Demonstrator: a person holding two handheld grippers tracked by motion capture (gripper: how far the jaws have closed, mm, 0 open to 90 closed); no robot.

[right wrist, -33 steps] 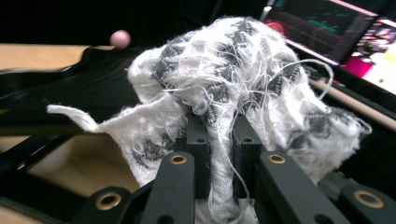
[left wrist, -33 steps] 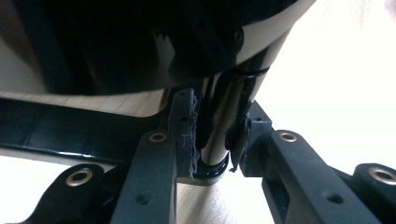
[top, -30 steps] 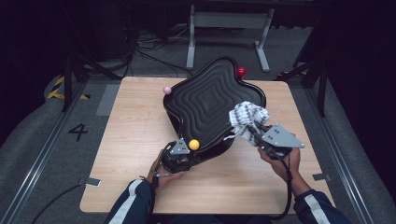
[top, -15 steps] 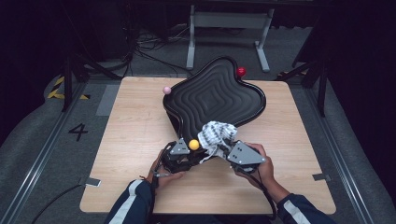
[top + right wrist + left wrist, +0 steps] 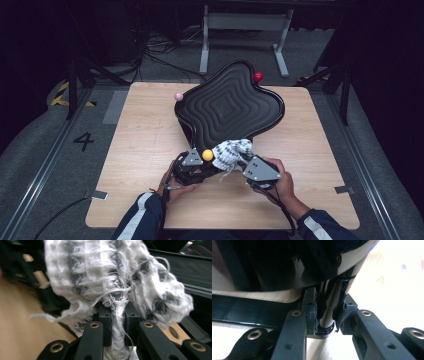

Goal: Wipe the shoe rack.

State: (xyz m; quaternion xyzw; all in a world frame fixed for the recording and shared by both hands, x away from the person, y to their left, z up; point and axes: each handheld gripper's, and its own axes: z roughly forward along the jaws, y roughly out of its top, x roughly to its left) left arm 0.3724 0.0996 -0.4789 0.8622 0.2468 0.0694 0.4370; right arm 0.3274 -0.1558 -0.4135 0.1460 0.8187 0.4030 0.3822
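Checked cloth [image 5: 231, 151] at tray's near edge [image 5: 200, 141]

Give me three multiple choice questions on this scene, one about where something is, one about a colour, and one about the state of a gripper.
1. Where is the white and black knitted cloth?
A. At the near edge of the black wavy-edged ridged tray
B. On the floor
C. At the far left corner of the light wooden table

2. What colour is the small ball beside the cloth?
A. Blue
B. Yellow
C. Green

3. What is the right gripper doing?
A. Lying open on the table
B. Shut on the tray's leg
C. Shut on the cloth

Answers:
1. A, the high view shows the cloth against the tray's near rim.
2. B, it shows yellow next to the cloth.
3. C, the right gripper view shows its fingers pinching a bunch of the fabric.
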